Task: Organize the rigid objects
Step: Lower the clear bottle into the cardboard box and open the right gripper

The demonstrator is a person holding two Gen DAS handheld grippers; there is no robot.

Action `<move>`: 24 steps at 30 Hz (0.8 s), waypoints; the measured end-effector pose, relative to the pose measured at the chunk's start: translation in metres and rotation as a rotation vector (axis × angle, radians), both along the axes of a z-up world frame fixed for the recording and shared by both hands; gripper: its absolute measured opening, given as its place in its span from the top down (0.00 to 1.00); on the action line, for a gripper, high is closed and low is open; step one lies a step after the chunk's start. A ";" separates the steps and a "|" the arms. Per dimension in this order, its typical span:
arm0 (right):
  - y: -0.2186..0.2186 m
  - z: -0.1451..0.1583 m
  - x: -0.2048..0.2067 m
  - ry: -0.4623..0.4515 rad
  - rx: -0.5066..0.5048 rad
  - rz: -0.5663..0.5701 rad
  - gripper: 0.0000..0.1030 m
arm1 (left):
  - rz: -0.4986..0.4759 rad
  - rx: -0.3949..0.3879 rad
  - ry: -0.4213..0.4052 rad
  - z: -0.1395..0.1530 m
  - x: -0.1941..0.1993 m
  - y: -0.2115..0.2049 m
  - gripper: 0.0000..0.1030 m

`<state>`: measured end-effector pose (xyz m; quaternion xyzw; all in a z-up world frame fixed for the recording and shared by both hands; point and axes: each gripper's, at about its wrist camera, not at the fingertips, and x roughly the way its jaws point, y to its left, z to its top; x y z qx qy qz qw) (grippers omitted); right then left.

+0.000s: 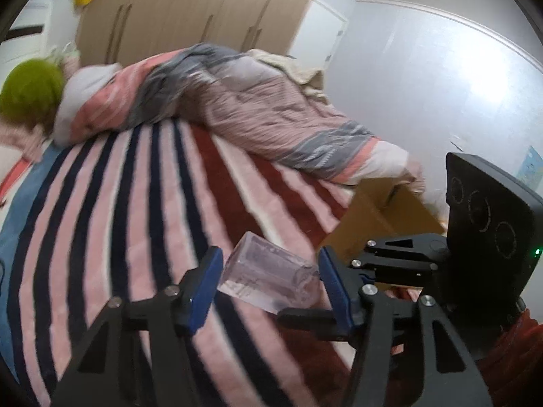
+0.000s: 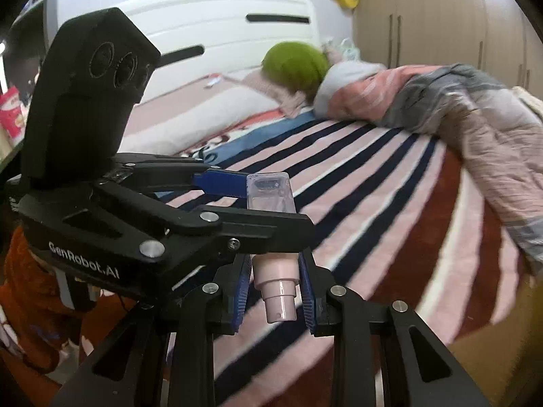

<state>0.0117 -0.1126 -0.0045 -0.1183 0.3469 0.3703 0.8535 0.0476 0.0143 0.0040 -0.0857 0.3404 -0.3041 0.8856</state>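
Observation:
A clear rectangular bottle (image 1: 268,279) with a pale pink pump neck (image 2: 276,288) is held above the striped bed. My right gripper (image 2: 275,286) is shut on its pink neck. My left gripper (image 1: 269,273) is open, its blue pads (image 1: 203,285) on either side of the clear body without visible contact. In the right wrist view the left gripper (image 2: 224,200) crosses in front, and the bottle's clear end (image 2: 269,191) sticks up between its fingers.
A striped blanket (image 1: 142,210) covers the bed. A crumpled pink and grey quilt (image 1: 237,101) lies at the far side, a green round cushion (image 2: 293,62) near the headboard. An open cardboard box (image 1: 383,217) stands at the bed's right edge.

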 end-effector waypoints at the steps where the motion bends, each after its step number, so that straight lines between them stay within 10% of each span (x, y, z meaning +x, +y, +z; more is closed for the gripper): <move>1: -0.010 0.005 -0.003 -0.008 0.005 -0.013 0.78 | -0.018 0.007 -0.014 0.006 -0.001 -0.012 0.47; 21: -0.204 0.028 -0.020 -0.021 0.024 -0.316 0.78 | -0.288 0.112 -0.046 0.031 0.014 -0.226 0.48; 24: -0.215 0.020 -0.018 -0.033 -0.009 -0.357 0.76 | -0.262 0.164 -0.066 0.028 0.012 -0.234 0.30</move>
